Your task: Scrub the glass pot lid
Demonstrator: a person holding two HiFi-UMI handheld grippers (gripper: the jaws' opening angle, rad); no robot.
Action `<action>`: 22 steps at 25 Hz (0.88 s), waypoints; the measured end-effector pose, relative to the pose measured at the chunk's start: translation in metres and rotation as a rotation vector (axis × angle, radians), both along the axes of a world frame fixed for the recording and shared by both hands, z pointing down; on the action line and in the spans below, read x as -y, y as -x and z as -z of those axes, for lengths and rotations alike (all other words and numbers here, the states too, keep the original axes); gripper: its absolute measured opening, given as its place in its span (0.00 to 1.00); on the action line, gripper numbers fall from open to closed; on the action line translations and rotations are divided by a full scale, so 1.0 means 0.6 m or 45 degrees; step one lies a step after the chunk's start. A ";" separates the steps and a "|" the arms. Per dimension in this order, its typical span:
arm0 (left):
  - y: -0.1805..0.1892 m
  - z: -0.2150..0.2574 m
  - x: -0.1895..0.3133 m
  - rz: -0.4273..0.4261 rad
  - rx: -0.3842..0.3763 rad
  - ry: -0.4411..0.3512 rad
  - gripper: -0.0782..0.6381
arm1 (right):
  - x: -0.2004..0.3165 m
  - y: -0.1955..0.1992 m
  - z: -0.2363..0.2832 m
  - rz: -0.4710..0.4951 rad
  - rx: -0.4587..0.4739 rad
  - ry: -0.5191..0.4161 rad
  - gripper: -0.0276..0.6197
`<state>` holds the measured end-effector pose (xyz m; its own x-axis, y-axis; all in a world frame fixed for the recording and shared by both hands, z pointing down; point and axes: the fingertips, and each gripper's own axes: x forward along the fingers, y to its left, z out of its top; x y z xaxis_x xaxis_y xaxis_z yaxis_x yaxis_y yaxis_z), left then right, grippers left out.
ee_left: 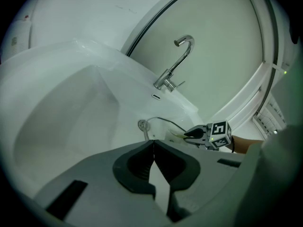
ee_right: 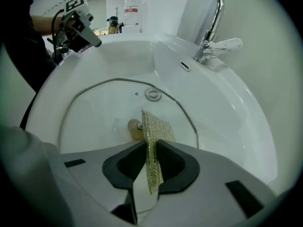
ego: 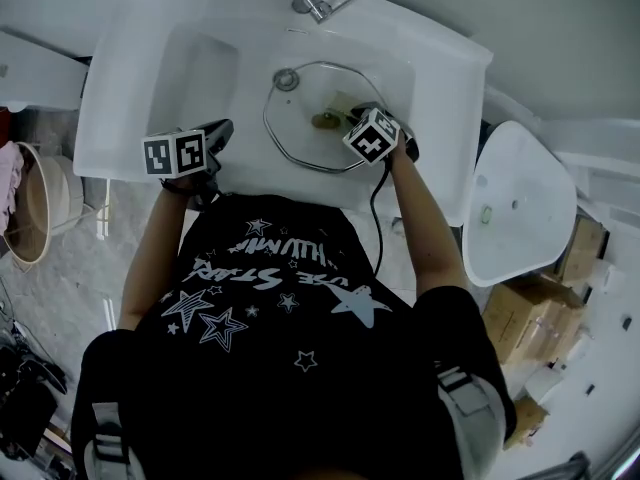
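A round glass pot lid (ego: 305, 128) (ee_right: 94, 112) with a metal rim lies flat in the white sink basin, its brownish knob (ee_right: 135, 129) near the middle. My right gripper (ego: 357, 118) (ee_right: 151, 148) is shut on a gold-green mesh scrub cloth (ee_right: 155, 136), whose free end hangs onto the lid beside the knob. My left gripper (ego: 222, 133) (ee_left: 152, 145) is shut with nothing in it, held over the sink's front left rim, away from the lid. In the left gripper view, the lid rim (ee_left: 163, 121) and the right gripper (ee_left: 189, 134) show small in the distance.
A white sink (ego: 200, 78) with a chrome tap (ee_right: 208, 18) at the back and a drain plug (ee_right: 152, 95) under the lid's far edge. A white lidded bin (ego: 515, 208) stands at the right, a basket (ego: 40, 203) on the floor at left.
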<state>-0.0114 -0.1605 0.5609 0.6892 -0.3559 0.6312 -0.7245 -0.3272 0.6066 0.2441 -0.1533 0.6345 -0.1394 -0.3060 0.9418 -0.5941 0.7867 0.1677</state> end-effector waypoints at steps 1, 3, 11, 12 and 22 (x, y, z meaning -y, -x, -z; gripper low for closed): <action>0.001 0.000 -0.002 -0.008 -0.002 0.001 0.12 | -0.007 0.003 0.003 -0.024 0.010 0.008 0.15; 0.003 0.000 -0.005 -0.023 -0.006 0.001 0.12 | -0.018 0.010 0.008 -0.070 0.031 0.021 0.15; 0.009 0.003 -0.019 -0.091 -0.031 -0.002 0.12 | -0.062 0.047 0.029 -0.239 0.090 0.051 0.16; 0.010 0.003 -0.021 -0.100 -0.034 -0.003 0.12 | -0.067 0.053 0.032 -0.259 0.100 0.053 0.16; 0.024 0.007 -0.022 -0.211 -0.070 -0.009 0.12 | -0.101 0.125 0.057 -0.408 0.205 0.063 0.16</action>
<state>-0.0260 -0.1474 0.5569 0.7724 -0.2390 0.5885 -0.6259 -0.4439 0.6412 0.1689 -0.0928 0.6003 -0.1914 -0.3124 0.9305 -0.8275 0.5612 0.0182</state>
